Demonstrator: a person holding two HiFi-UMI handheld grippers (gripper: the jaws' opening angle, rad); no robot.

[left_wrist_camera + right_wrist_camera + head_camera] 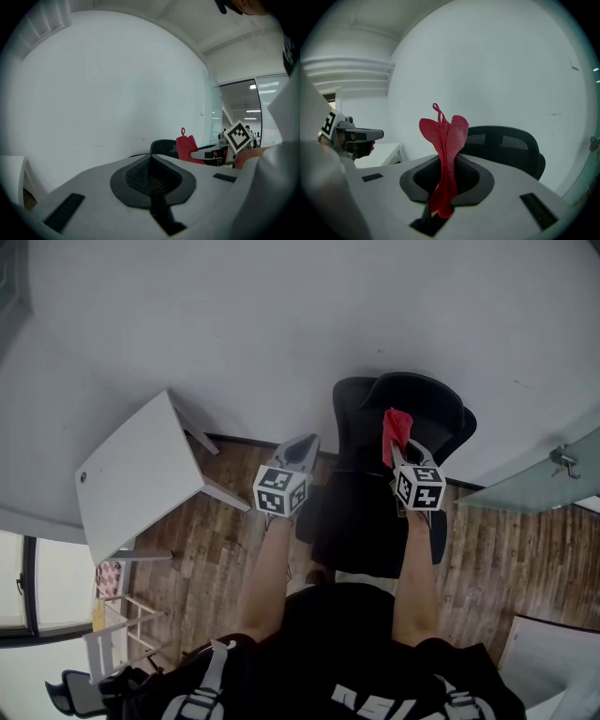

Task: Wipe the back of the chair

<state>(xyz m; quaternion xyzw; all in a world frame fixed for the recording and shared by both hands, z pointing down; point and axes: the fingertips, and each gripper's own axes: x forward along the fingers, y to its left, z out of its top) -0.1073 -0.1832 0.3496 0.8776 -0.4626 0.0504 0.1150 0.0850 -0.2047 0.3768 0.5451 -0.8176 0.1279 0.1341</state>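
Red mesh cloth (445, 136) clamped in right hand-held gripper (449, 177), held up near the black office chair (427, 404) backrest; can't tell if touching. Left hand-held gripper (152, 180): jaws together, nothing between. Chair base hidden under seat. White print on shirt (375, 643) cut off, unreadable.

A white table (141, 474) stands on the wooden floor (225, 549) near the white wall (281, 334).
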